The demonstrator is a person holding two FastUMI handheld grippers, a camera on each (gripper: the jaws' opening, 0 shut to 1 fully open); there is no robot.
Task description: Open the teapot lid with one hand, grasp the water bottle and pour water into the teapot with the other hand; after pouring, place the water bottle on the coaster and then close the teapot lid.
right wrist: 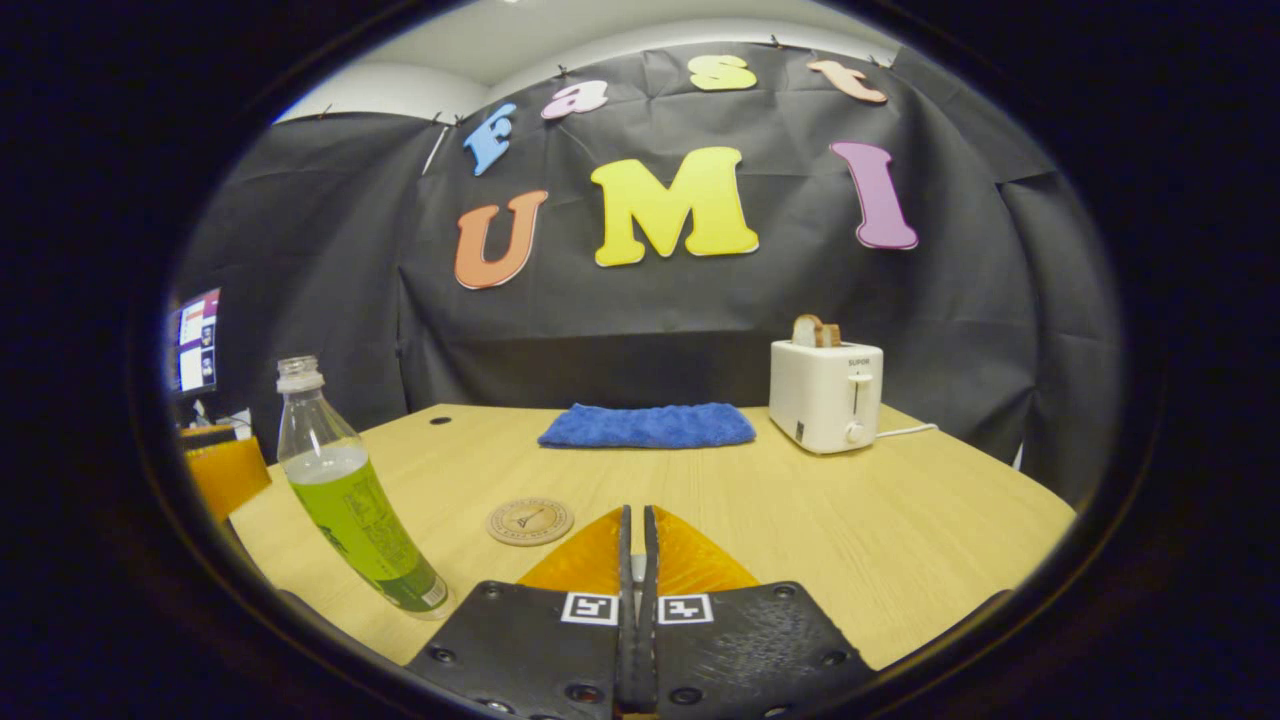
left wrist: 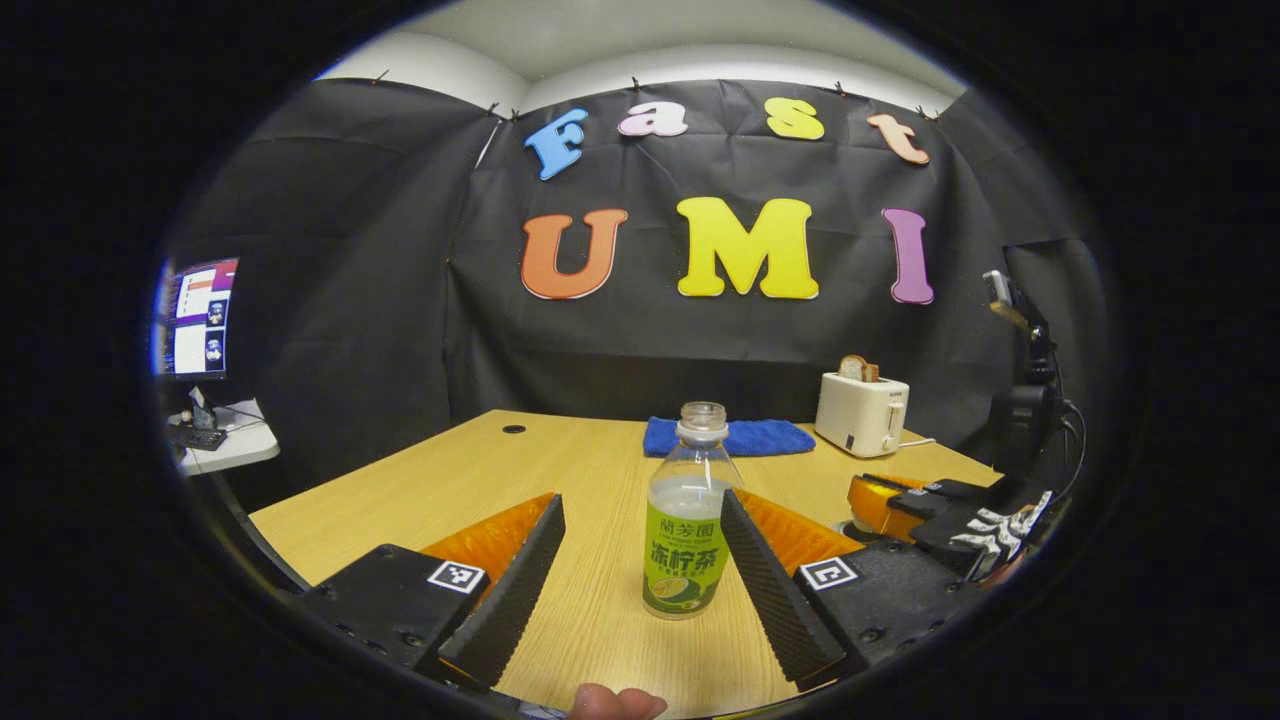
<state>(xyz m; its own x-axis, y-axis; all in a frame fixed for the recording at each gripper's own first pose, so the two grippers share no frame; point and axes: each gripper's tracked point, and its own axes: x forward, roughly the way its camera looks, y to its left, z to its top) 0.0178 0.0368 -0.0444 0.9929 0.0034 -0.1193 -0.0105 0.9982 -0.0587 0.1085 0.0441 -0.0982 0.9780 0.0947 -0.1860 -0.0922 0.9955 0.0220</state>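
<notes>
Green-labelled water bottle (left wrist: 686, 520) stands at frame centre inside our wide-open left claw (left wrist: 640, 575), untouched; our right claw (right wrist: 637, 560) is closed, empty.

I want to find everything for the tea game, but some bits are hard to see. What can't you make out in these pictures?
- Right gripper, right gripper view: the fingers are closed; whether they pinch anything is hidden between them.
- Water bottle, left gripper view: its cap is off; how full it is stays hidden by the label.
- Other gripper, left gripper view: cut off by the edge, so what sits under it is hidden.
- Coaster, right gripper view: its print is too small.
</notes>
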